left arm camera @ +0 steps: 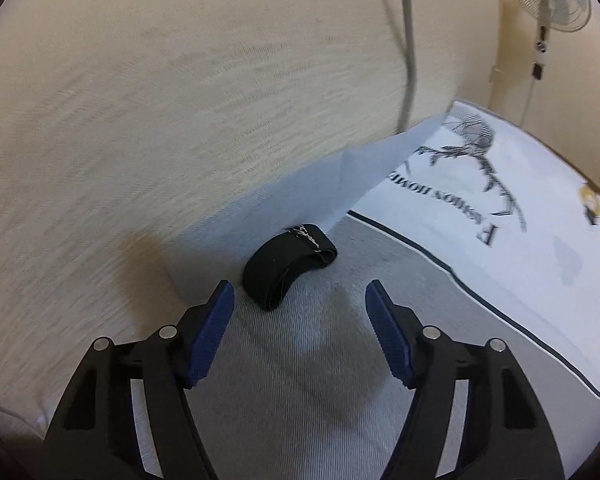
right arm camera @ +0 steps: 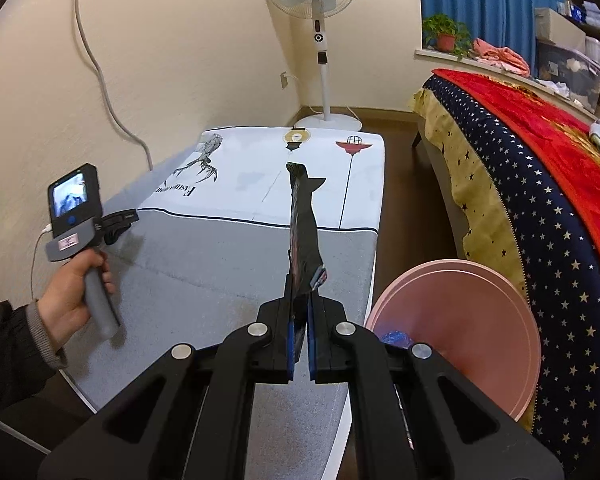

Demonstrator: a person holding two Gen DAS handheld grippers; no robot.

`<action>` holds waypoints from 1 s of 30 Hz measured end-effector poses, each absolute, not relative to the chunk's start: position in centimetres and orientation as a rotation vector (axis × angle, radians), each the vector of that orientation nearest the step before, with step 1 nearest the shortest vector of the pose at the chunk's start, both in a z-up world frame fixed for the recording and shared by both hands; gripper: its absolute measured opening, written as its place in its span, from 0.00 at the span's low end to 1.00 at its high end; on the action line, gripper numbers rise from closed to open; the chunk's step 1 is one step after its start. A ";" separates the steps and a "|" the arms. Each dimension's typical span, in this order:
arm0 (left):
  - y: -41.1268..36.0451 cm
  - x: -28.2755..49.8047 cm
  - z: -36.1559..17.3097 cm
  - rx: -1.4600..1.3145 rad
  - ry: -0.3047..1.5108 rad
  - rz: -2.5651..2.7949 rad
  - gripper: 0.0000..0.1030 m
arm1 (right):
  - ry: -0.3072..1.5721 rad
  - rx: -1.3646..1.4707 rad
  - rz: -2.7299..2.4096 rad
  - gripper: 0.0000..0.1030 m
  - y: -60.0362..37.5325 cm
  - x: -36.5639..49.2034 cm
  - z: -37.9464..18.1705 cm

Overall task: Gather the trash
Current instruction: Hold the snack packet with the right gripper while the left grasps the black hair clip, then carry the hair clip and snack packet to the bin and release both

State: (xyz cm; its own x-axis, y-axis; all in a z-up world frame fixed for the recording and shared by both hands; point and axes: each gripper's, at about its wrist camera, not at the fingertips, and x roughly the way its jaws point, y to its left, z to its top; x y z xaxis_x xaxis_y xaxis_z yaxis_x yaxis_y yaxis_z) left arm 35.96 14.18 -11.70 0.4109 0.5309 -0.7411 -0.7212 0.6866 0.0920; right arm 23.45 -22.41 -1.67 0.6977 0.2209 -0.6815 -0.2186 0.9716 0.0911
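Observation:
A black folded fabric band lies on the grey part of the table cloth, close to the cream wall. My left gripper points down at it, open, its blue pads just short of the band and touching nothing. In the right wrist view a hand holds that left gripper at the table's left side. My right gripper is shut on a long black crumpled wrapper, which stands up edge-on from the jaws above the table. A pink round bin sits low to the right of the table.
The table's far half is white cloth with printed drawings. A bed with a starred blue and red blanket runs along the right. A standing fan is in the far corner. A grey cable hangs down the wall. Something blue lies in the bin.

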 end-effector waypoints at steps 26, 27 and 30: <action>12.9 35.5 -8.9 -0.287 0.800 0.645 0.06 | 0.753 -0.014 0.219 0.05 -23.6 24.1 -1.6; 12.0 35.1 -7.9 -0.285 0.795 0.595 0.06 | 0.749 -0.015 0.214 0.05 -23.7 24.0 -1.5; 9.6 33.6 -5.0 -0.270 0.778 0.470 0.06 | 0.732 -0.004 0.202 0.05 -24.4 23.9 -1.0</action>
State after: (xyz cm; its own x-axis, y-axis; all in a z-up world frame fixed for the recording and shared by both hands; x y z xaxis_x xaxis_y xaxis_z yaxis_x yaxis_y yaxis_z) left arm 33.63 9.61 -4.98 0.6170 0.3051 -0.7254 -0.4996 0.8641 -0.0615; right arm 23.88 -24.36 -0.96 0.7256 0.1814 -0.6637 -0.1844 0.9806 0.0664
